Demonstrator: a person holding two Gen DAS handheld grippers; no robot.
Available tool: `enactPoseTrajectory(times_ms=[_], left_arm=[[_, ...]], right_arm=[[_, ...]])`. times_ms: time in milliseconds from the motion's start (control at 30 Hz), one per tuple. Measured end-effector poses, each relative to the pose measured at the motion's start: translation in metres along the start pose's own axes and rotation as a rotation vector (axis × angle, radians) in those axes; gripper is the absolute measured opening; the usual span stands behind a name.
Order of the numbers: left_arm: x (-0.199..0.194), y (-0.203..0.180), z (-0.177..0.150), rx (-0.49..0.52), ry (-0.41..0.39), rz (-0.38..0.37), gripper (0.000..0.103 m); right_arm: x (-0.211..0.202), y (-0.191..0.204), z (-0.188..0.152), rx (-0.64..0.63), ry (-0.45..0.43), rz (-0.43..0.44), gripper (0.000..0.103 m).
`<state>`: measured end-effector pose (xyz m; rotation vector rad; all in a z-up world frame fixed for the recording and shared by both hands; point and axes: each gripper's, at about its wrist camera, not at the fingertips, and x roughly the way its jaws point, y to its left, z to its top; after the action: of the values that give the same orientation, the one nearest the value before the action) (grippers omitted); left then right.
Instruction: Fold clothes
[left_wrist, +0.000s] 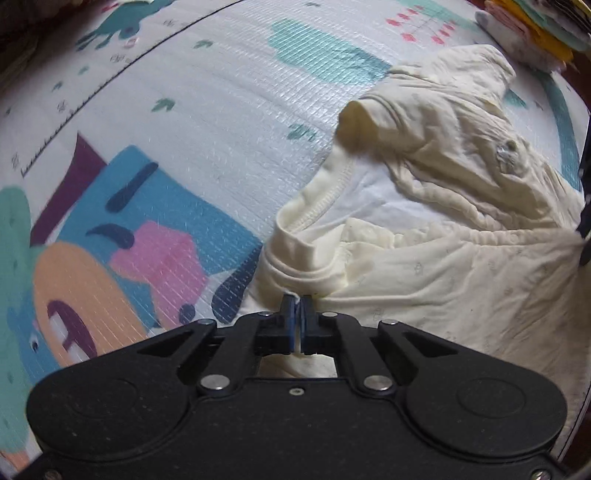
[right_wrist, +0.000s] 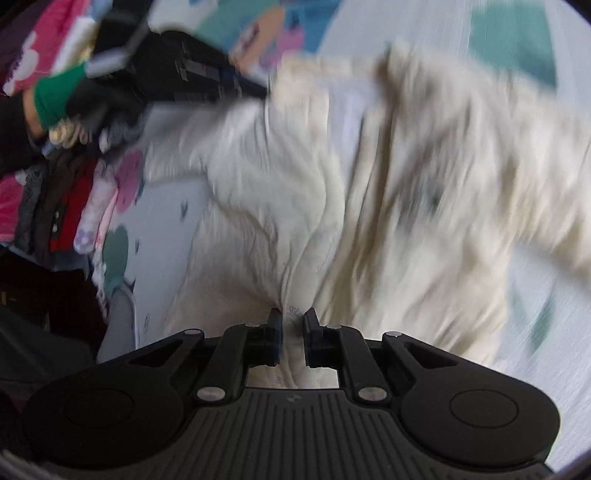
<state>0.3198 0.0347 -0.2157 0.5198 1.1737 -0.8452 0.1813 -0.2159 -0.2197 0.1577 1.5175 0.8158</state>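
A cream garment (left_wrist: 436, 206) with a faint small print lies crumpled on the patterned play mat (left_wrist: 177, 110). My left gripper (left_wrist: 298, 301) is shut on its hem at the near edge, with a sliver of cloth pinched between the blue pads. In the right wrist view the same cream garment (right_wrist: 332, 192) fills the middle, blurred by motion. My right gripper (right_wrist: 293, 317) is shut on a bunched fold of it, cloth filling the narrow gap between the fingers. The left gripper's black body (right_wrist: 192, 74) and a gloved hand with a green cuff (right_wrist: 55, 99) show at the upper left.
A stack of folded clothes (left_wrist: 543, 29) sits at the far right corner of the mat. A pile of pink, red and dark clothes (right_wrist: 55, 206) lies along the left edge in the right wrist view. Bare mat (left_wrist: 221, 122) spreads left of the garment.
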Motion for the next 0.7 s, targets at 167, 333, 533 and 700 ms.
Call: enactPoseTrajectory(times_ms=[167,333,533,700], left_arm=[[-0.004,0.000,-0.003,0.005,-0.016,-0.026,0.001],[-0.010,0.000,0.006,-0.026,-0.061,-0.024,0.018],[0.003,-0.022,0.017,0.038,-0.077,-0.014,0.053],[0.016,-0.037,0.018,0.103,-0.079,0.026,0.008]], right_arm=[[0.029,0.003,-0.017,0.015,0.072,0.026,0.014],[0.036,0.003,-0.015,0.006,0.043,0.001,0.015],[0.039,-0.007,-0.024,0.022,0.061,-0.028,0.022],[0.042,-0.006,-0.028,0.025,0.046,0.003,0.026]])
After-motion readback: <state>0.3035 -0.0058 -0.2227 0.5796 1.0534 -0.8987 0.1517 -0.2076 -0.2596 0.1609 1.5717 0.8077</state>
